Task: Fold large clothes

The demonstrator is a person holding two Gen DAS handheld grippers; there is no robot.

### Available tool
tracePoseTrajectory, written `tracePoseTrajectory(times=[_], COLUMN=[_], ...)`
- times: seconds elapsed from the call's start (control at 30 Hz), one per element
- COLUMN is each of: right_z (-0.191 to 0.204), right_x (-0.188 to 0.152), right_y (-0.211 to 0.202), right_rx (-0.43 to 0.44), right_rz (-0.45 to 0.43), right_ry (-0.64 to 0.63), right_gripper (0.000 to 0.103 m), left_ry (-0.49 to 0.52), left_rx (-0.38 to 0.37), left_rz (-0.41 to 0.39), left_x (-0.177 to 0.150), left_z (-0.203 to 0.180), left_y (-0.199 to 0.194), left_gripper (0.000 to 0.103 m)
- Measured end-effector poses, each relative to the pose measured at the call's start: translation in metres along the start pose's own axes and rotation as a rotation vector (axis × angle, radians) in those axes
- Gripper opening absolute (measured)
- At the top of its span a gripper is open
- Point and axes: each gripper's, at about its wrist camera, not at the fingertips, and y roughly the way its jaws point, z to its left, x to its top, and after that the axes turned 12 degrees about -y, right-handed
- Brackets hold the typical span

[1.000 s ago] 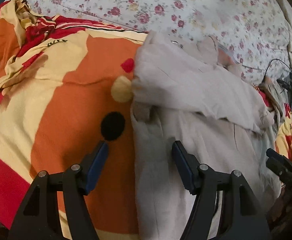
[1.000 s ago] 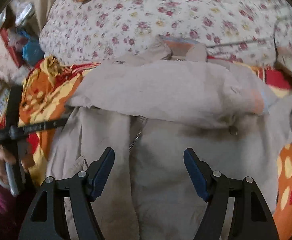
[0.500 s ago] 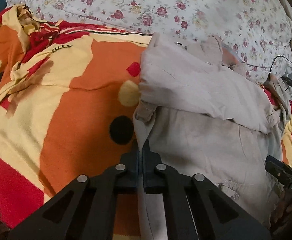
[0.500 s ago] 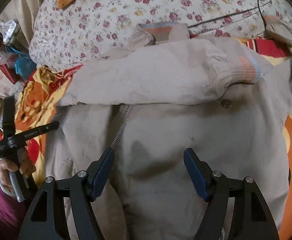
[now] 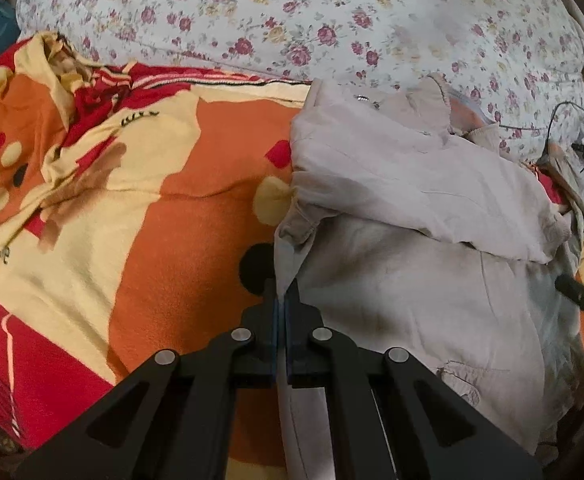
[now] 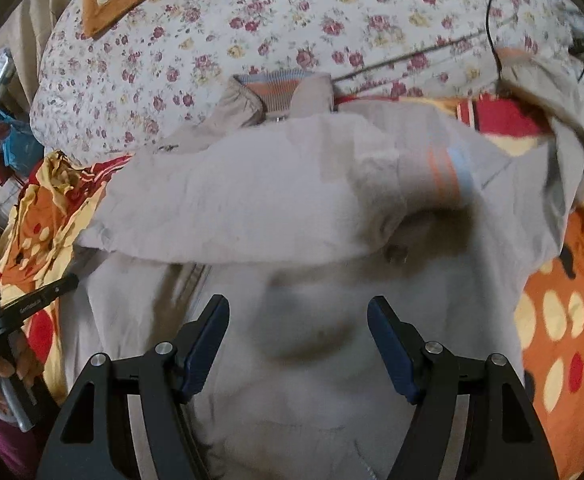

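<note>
Left wrist view: the left gripper (image 5: 280, 312) pinches the beige jacket (image 5: 431, 280) at its left edge, bare orange blanket (image 5: 172, 240) alongside.

Right wrist view: the right gripper (image 6: 297, 344) hovers wide apart, holding nothing, over the jacket's (image 6: 292, 208) middle.

L gripper (image 5: 280, 316) clamped, R gripper (image 6: 297, 344) agape

A home bedroom: a floral quilt (image 5: 292, 12) and an orange blanket (image 5: 152, 208) cover the bed.

Left gripper (image 5: 280, 300) closed from wide open, now pinching jacket (image 5: 431, 280) side edge. Right gripper (image 6: 297, 320) lowered closer over jacket front.
</note>
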Motion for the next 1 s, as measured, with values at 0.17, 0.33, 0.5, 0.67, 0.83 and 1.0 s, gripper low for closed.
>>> tracePoseTrajectory(times=[0.17, 0.33, 0.5, 0.67, 0.83, 1.0], right_z=[0.002, -0.006, -0.020, -0.035, -0.048, -0.054], right_x=[0.013, 0.027, 0.035, 0.037, 0.033, 0.032], right_y=[0.004, 0.014, 0.023, 0.034, 0.062, 0.047], right_rx=[-0.073, -0.153, -0.185, -0.194, -0.171, -0.163], right_rz=[-0.032, -0.052, -0.063, -0.067, -0.010, -0.032], right_ry=[-0.045, -0.068, -0.044, 0.001, 0.000, 0.041], right_gripper=[0.072, 0.064, 0.064, 0.065, 0.066, 0.066], left_ry=[0.011, -0.036, -0.071, -0.030, 0.003, 0.019], left_rx=[-0.002, -0.043, -0.085, -0.019, 0.068, 0.065], left_rz=[-0.004, -0.019, -0.099, -0.093, -0.021, -0.049], left_x=[0.001, 0.007, 0.027, 0.043, 0.033, 0.036], left_z=[-0.006, -0.006, -0.018, -0.045, -0.046, -0.047], left_y=[-0.007, -0.022, -0.033, 0.008, 0.063, 0.057], left_gripper=[0.004, 0.063, 0.067, 0.067, 0.071, 0.073])
